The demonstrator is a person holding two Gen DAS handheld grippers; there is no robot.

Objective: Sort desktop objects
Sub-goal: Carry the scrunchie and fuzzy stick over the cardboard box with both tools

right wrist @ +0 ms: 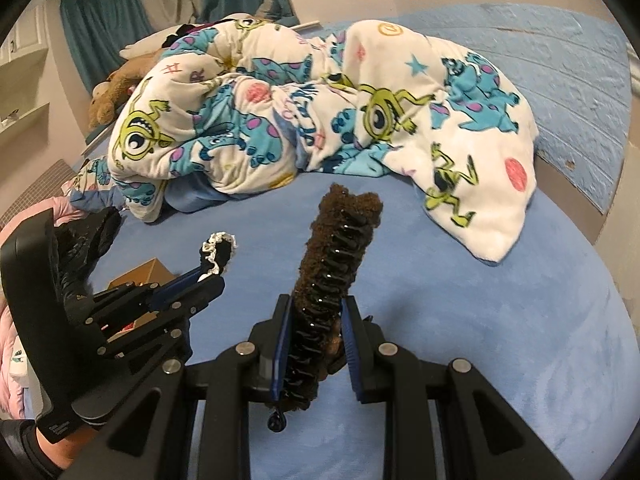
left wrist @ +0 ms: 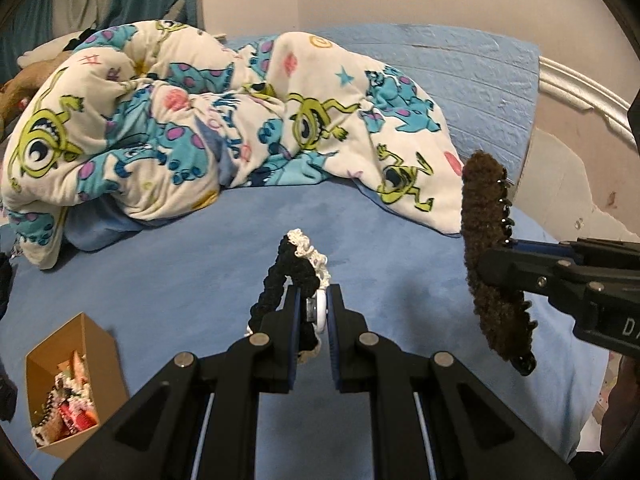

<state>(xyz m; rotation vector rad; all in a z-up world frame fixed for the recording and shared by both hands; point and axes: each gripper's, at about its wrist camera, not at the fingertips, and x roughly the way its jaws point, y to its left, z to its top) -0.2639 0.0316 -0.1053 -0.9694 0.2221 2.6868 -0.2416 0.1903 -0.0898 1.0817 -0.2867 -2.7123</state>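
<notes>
Left wrist view: left gripper (left wrist: 311,304) clamped on black-and-cream scrunchie (left wrist: 298,264), held above blue bedsheet (left wrist: 160,280). Right gripper (right wrist: 314,316) clamped on brown fuzzy hair claw (right wrist: 340,240) (black teeth showing). Cardboard box (left wrist: 86,336) lower left, possibly holding more hair accessories.

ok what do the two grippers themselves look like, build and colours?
Both match: the left gripper and right gripper are matte black plastic linkage frames with round silver pivot pins and flat blue-edged finger pads. The right one's body bears partial white lettering in the left wrist view. No cables are visible.
</notes>
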